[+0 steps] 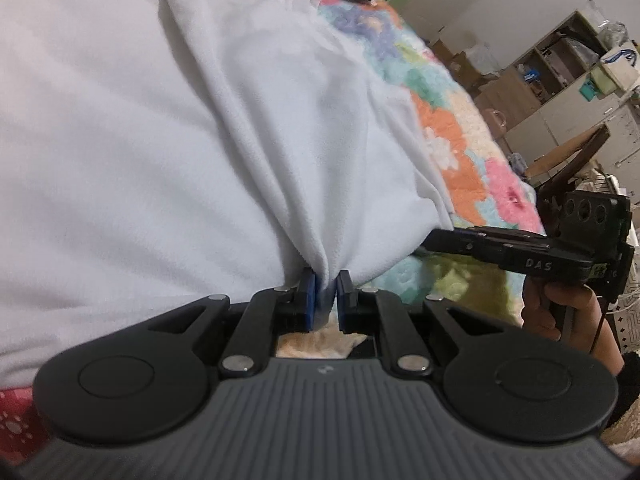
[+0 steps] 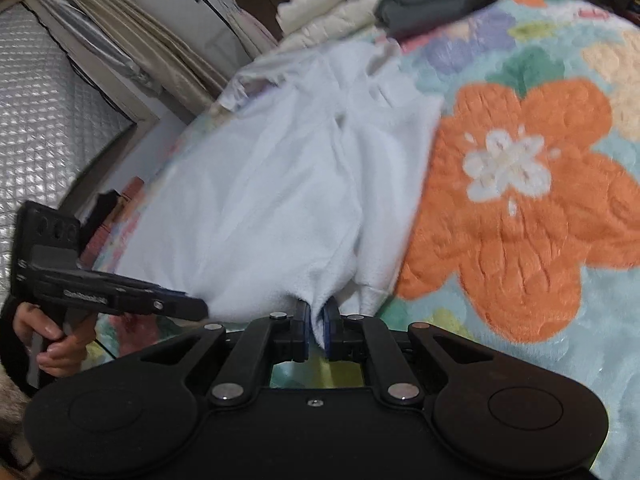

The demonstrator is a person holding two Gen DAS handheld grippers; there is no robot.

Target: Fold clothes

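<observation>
While two tongs point(image 1: 327, 295) point(image 2: 317, 330) pinch, one garment point(image 1: 160, 140).

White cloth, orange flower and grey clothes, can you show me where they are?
White cloth point(image 2: 260, 200), right wrist view, on its wide flat middle.
Orange flower point(image 2: 520, 240), right wrist view, on a lower petal of the blanket print.
Grey clothes point(image 2: 436, 4), right wrist view, on the middle of the folded bundle at the far end.

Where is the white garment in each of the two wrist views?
Left wrist view: the white garment fills the left and centre.
Right wrist view: it lies centre-left, running toward the top.
Shared landmark: the flowered blanket to its right.
</observation>
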